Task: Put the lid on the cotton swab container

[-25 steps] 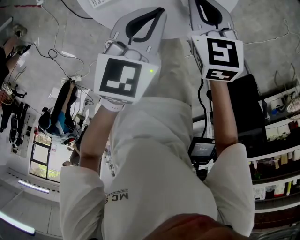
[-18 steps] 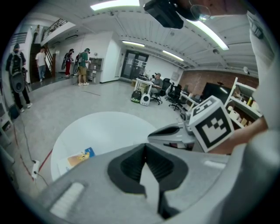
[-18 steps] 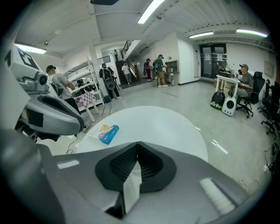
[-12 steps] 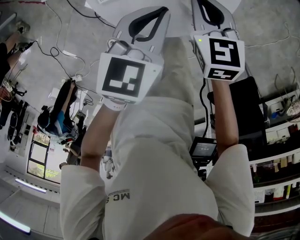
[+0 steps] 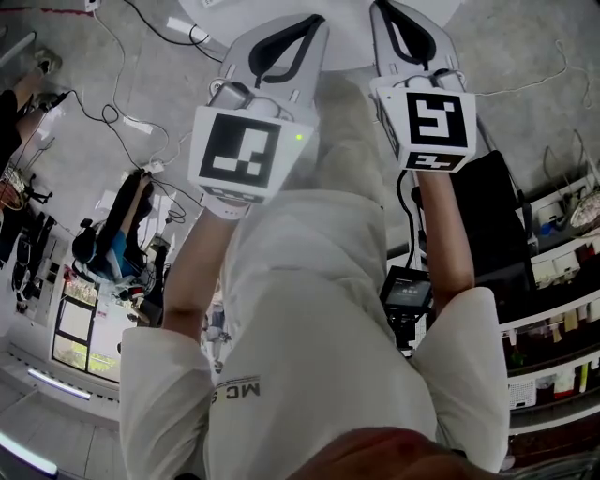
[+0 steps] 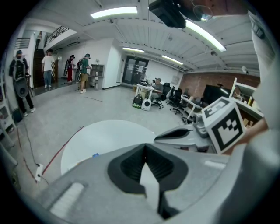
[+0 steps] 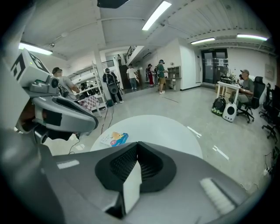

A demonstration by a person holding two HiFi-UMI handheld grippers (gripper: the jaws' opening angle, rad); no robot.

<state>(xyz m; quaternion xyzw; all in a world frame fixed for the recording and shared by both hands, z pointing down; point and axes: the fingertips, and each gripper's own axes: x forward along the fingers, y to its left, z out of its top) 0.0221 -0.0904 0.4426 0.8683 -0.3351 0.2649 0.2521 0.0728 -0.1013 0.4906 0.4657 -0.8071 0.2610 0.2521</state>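
Both grippers are held up side by side over a round white table. My left gripper is shut, jaws pressed together with nothing between them, as the left gripper view also shows. My right gripper is shut and empty too, seen the same way in its own view. A small flat blue and yellow packet lies on the table's left part, well beyond the jaws. It shows as a blue speck in the left gripper view. No lid or swab container shows clearly.
The table stands on a grey concrete floor with cables trailing at the left. Shelves stand at the right. Several people and desks with chairs are far off across the room.
The right gripper has drifted slightly left and down in the head view. The left gripper has barely shifted. Both stay shut.
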